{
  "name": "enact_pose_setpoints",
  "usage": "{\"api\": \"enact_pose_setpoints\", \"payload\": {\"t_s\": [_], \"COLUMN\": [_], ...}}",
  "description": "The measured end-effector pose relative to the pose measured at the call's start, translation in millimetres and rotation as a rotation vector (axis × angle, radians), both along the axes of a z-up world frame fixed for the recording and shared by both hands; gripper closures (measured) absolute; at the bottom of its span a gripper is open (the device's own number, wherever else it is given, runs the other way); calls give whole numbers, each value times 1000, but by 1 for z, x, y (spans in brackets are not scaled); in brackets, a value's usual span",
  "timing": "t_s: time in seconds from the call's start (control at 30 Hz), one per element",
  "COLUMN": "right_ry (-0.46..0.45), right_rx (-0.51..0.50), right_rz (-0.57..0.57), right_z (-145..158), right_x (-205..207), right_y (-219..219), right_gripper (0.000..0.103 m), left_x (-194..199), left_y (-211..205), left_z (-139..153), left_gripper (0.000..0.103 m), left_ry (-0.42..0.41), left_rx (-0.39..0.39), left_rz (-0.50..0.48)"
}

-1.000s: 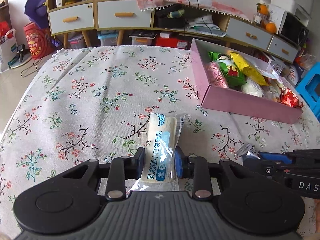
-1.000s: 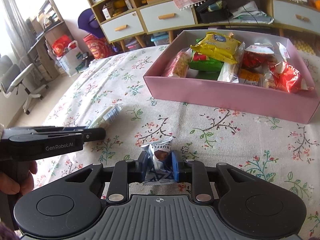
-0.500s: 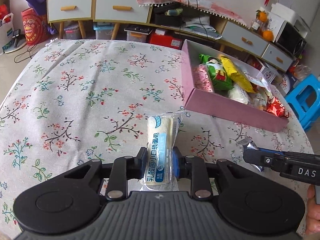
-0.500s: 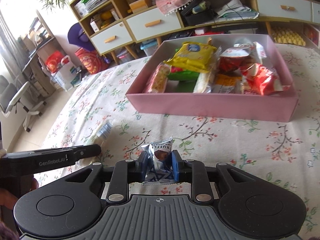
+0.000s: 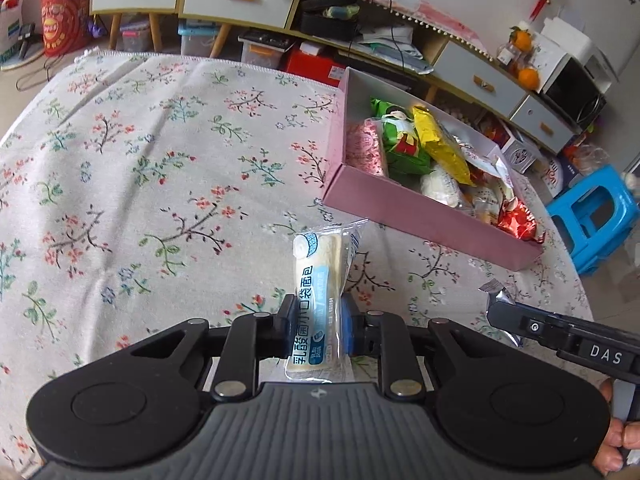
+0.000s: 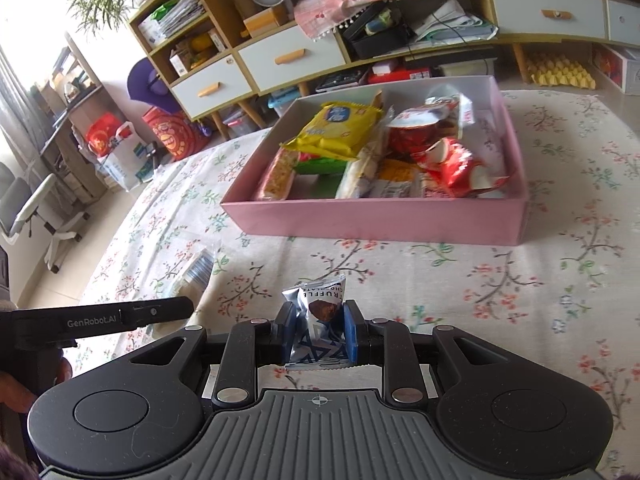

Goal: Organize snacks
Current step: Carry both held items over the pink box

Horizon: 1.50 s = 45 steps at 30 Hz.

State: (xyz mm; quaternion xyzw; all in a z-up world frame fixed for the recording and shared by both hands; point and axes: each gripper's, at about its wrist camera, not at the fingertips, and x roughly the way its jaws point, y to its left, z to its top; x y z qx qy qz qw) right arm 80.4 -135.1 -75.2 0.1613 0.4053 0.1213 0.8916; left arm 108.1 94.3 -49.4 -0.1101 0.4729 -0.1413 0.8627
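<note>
My left gripper [image 5: 316, 326] is shut on a white and blue bread pack [image 5: 318, 280] and holds it above the floral tablecloth. My right gripper [image 6: 318, 334] is shut on a small silver and blue truffle packet [image 6: 320, 312], also lifted off the cloth. The pink box [image 5: 424, 220] with several snacks lies ahead and to the right in the left wrist view, and straight ahead in the right wrist view [image 6: 376, 220]. The right gripper shows at the right edge of the left wrist view [image 5: 500, 312]. The left gripper shows at the left of the right wrist view [image 6: 188, 308].
The table carries a floral cloth [image 5: 160, 180]. A blue plastic stool [image 5: 592, 212] stands beyond the table's right edge. Cabinets with drawers [image 6: 288, 56] and floor clutter line the far wall. An office chair [image 6: 36, 208] stands far left.
Both grippers have risen with their packs and moved towards the pink box, which now appears closer and seen more from above. Both grips are unchanged.
</note>
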Motion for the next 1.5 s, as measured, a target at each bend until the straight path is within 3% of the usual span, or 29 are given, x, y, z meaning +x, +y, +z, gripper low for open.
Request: {"api": "enact_pose_setpoints", "payload": {"t_s": [0.6, 0.87, 1.2, 1.4, 1.47, 1.5], "right_ry": [-63, -102, -82, -66, -70, -71], "right_rx": [121, 173, 215, 238, 243, 243], "right_rz": [-115, -191, -251, -257, -248, -242], "right_z": [27, 38, 31, 25, 23, 22], "right_x": [16, 48, 77, 83, 80, 78], "right_y": [-47, -67, -71, -69, -68, -68], "right_gripper": [80, 79, 79, 72, 61, 60], "left_x": [-1, 0, 0, 1, 1, 2], "left_y": [-30, -32, -31, -31, -31, -31], "left_z": [18, 15, 16, 18, 19, 20], "left_gripper": [84, 84, 84, 84, 84, 84], "left_ry": [-23, -18, -21, -32, -37, -40], "left_rx": [-172, -185, -195, -200, -194, -190], "left_rz": [-17, -13, -17, -10, -9, -10]}}
